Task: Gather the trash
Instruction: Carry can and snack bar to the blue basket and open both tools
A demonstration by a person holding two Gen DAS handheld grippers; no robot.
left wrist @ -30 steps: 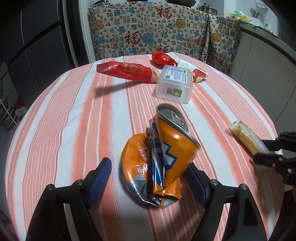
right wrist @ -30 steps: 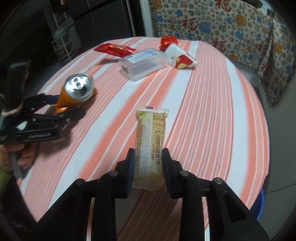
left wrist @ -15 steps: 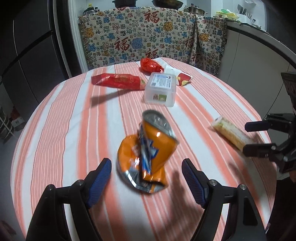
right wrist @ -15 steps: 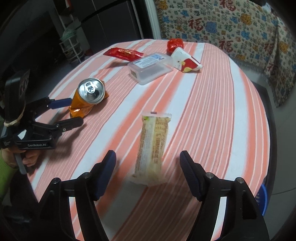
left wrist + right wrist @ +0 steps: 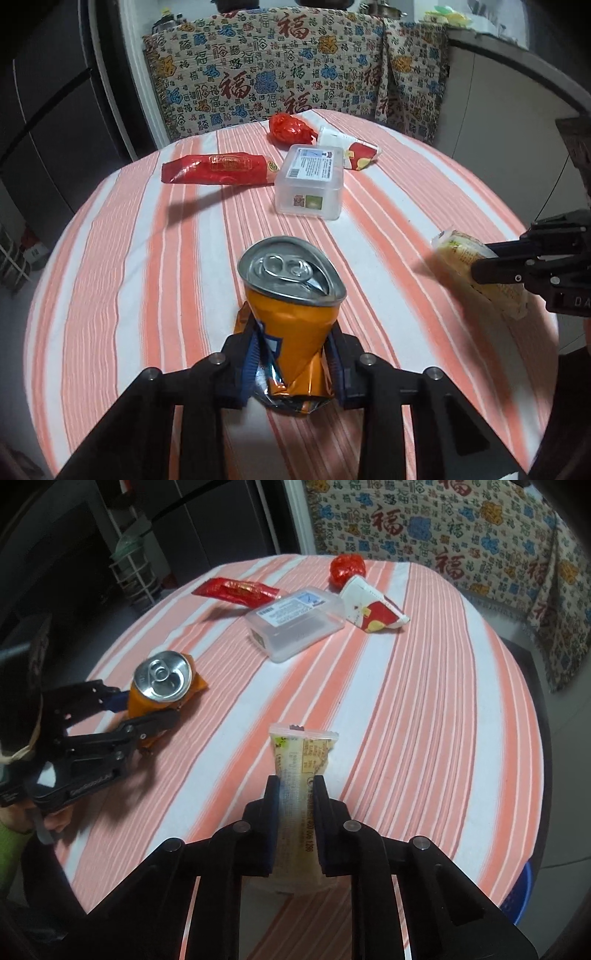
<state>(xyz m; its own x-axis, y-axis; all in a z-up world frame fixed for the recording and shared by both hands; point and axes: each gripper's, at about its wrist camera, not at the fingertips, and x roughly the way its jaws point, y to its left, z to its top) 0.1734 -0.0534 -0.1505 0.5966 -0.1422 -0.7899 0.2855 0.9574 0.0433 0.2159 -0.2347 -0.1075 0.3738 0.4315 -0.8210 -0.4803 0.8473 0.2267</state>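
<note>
A crushed orange can [image 5: 293, 328], its silver top up and tilted, stands near the tabletop's [image 5: 122, 258] near edge, pinched at its crumpled lower half. A pale yellow snack wrapper [image 5: 301, 794] lies lengthwise near the near right edge, clamped at its middle. Toward the far edge lie a long red packet [image 5: 218, 169], a clear lidded plastic box [image 5: 309, 181], a crumpled red wrapper [image 5: 290, 128] and a flattened white-and-red paper cup [image 5: 351, 149].

A patterned cloth [image 5: 280, 74] drapes behind the striped table [image 5: 110, 258], perhaps over a chair.
</note>
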